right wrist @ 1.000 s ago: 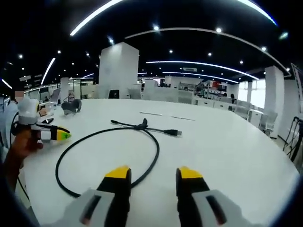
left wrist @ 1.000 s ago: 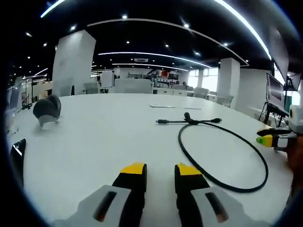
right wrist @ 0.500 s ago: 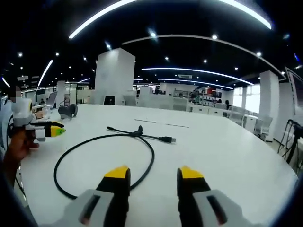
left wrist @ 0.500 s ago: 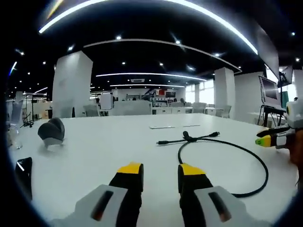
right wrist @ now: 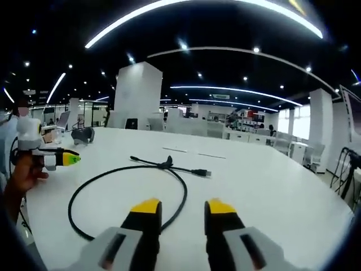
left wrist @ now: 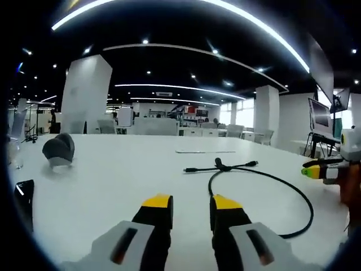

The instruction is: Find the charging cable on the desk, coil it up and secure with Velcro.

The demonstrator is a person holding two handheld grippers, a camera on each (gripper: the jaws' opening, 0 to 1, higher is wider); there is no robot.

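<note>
White and bare, the counter [left wrist: 113, 175] is carrying a black charging cable [left wrist: 293, 197] that is lying in one wide loop out on its open surface, well in from the edges. In the left gripper view the loop is sitting to the right of the left tongs [left wrist: 189, 204], with its crossing ends and plugs pointing toward the far edge. In the right gripper view the same cable [right wrist: 121, 175] is curving just ahead and to the left of the right tongs [right wrist: 182, 208], its plug end reaching toward the middle of the counter. Both tongs are standing a little apart, yellow tips not touching, and gripping nothing; each is hovering above the counter short of the cable. The right tongs [left wrist: 324, 169] are showing at the right side of the left gripper view, and the left tongs [right wrist: 59, 160] at the left side of the right gripper view, held in a person's hand [right wrist: 22, 178]. A grey rounded object [left wrist: 58, 150] is resting near the counter's far left edge, and a dark phone [left wrist: 22, 195] is lying at the near left edge.
</note>
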